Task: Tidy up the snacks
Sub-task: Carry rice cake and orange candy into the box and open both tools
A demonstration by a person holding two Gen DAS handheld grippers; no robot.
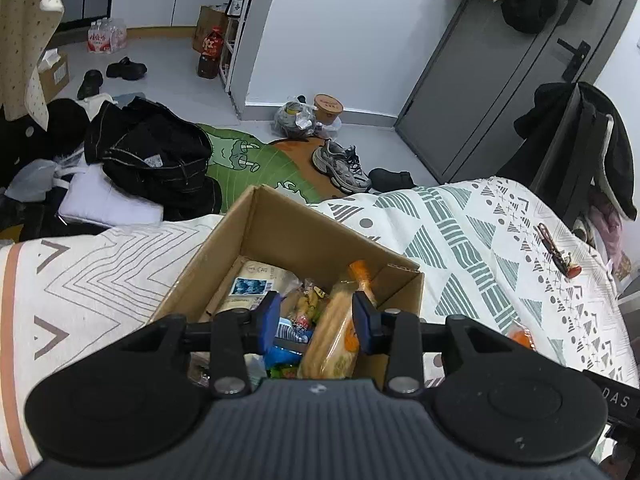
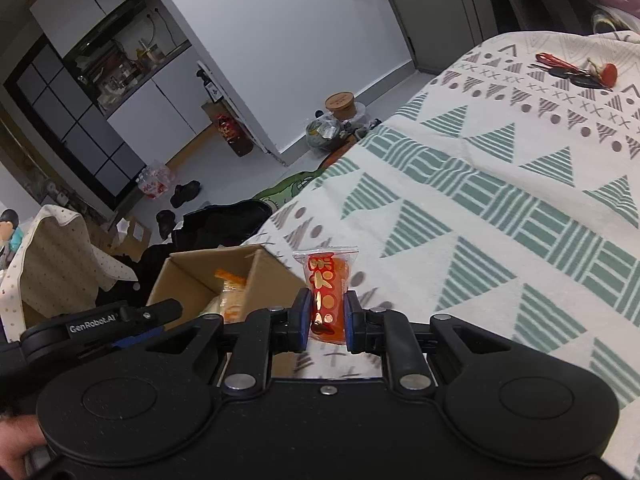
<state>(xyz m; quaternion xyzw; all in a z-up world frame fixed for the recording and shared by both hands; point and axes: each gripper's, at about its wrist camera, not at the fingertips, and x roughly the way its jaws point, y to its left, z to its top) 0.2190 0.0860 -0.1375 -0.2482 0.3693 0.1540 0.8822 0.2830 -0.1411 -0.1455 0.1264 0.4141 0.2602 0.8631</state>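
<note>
An open cardboard box [image 1: 296, 236] sits on the patterned bedspread [image 1: 460, 240] and holds several snack packs. My left gripper [image 1: 317, 318] hovers open over the box. Its blue pads [image 1: 269, 316] stand apart, and a long orange-and-yellow bread pack [image 1: 334, 332] leans in the box beneath them, close to the right pad. In the right wrist view the same box [image 2: 188, 276] is at lower left, with the bread pack [image 2: 230, 296] sticking up inside. My right gripper [image 2: 327, 318] is shut on a red snack packet [image 2: 326, 284], just right of the box and over the bedspread [image 2: 480, 220].
A bunch of keys with a red tag [image 1: 556, 254] [image 2: 576, 72] lies on the bed's far right. Dark clothes [image 1: 156, 156], a grey sneaker [image 1: 340, 166], a green rug [image 1: 248, 160] and bagged items [image 1: 304, 118] cover the floor beyond the bed. A grey door [image 1: 500, 80] stands behind.
</note>
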